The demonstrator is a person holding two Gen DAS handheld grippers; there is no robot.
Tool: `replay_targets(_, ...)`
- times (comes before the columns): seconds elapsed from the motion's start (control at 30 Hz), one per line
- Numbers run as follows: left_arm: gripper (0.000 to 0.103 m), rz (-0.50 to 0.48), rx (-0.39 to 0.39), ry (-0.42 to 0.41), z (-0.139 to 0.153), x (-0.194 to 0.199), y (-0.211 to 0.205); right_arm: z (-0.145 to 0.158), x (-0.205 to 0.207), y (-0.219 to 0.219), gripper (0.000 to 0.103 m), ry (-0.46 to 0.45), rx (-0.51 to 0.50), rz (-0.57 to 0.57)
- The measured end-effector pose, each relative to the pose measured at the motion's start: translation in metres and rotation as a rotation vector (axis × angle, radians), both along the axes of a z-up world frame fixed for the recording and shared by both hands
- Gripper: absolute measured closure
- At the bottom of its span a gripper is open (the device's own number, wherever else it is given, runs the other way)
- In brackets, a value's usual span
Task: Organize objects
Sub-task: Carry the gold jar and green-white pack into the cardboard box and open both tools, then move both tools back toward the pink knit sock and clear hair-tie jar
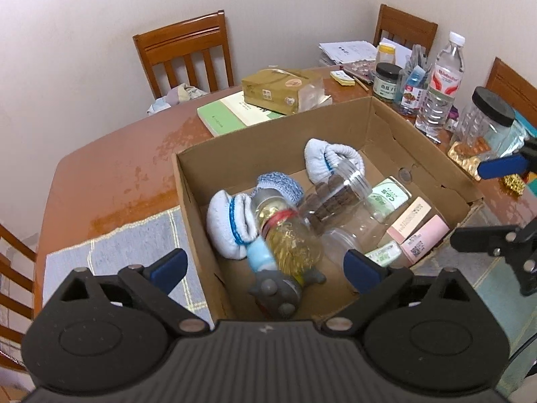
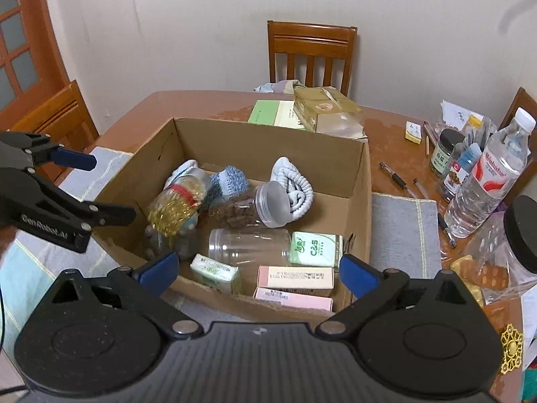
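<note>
An open cardboard box (image 1: pixel 335 124) (image 2: pixel 268 141) stands on the brown table. Inside lie rolled white-and-blue socks (image 1: pixel 228 228), a jar of gold pieces (image 1: pixel 288 235) (image 2: pixel 174 208), a jar of brown pieces (image 1: pixel 335 198), an empty clear jar (image 2: pixel 248 247), green tissue packs (image 2: pixel 315 248) and pink cartons (image 2: pixel 295 277). My left gripper (image 1: pixel 265 268) hangs open over the box's near left part, and the gold jar below its jaws touches neither pad. My right gripper (image 2: pixel 258 272) is open above the box's near edge with nothing between its fingers. Each gripper also shows in the other's view, the right gripper (image 1: pixel 466 205) and the left gripper (image 2: pixel 114 188).
A water bottle (image 2: pixel 486 181), small jars (image 2: pixel 443 154), pens (image 2: pixel 396 176) and a black-lidded clear jar (image 2: pixel 517 235) crowd the table to the right of the box. A green book (image 1: pixel 228 114) and a tan carton (image 1: pixel 282 87) lie behind it. Grey placemats (image 1: pixel 117 262) flank the box. Wooden chairs (image 2: pixel 312 53) ring the table.
</note>
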State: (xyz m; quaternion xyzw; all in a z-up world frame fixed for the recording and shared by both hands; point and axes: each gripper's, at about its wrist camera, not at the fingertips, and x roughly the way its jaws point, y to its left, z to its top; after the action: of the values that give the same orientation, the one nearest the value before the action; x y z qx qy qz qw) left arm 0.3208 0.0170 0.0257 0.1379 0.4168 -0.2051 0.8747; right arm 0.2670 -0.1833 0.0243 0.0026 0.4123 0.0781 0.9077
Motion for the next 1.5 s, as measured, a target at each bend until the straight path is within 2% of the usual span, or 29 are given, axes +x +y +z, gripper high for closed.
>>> replay_targets(0.23, 0.004, 0.047, -0.067, 0.0, 0.003, -0.02, 0.011, -0.01, -0.016, 0.0, 0.0, -0.015, -0.015, 0.038)
replay_targets(0.5, 0.003, 0.117, -0.103, -0.034, 0.004, -0.049, 0.027, -0.02, -0.039, -0.004, 0.0, -0.004, -0.033, 0.027)
replay_targets(0.8, 0.003, 0.117, -0.123, 0.031, -0.013, -0.076, 0.034, -0.033, -0.058, 0.0, 0.0, 0.029, -0.017, 0.047)
replay_targets(1.13, 0.003, 0.123, -0.123, 0.091, -0.045, -0.09, 0.034, -0.066, -0.064, 0.015, 0.0, 0.1, 0.006, 0.091)
replay_targets(1.3, 0.003, 0.147, -0.143, 0.105, -0.053, -0.094, 0.037, -0.085, -0.067, 0.031, 0.0, 0.131, -0.063, 0.155)
replay_targets(1.5, 0.003, 0.162, -0.139, 0.109, -0.064, -0.1, 0.035, -0.104, -0.065, 0.042, 0.0, 0.158, -0.139, 0.181)
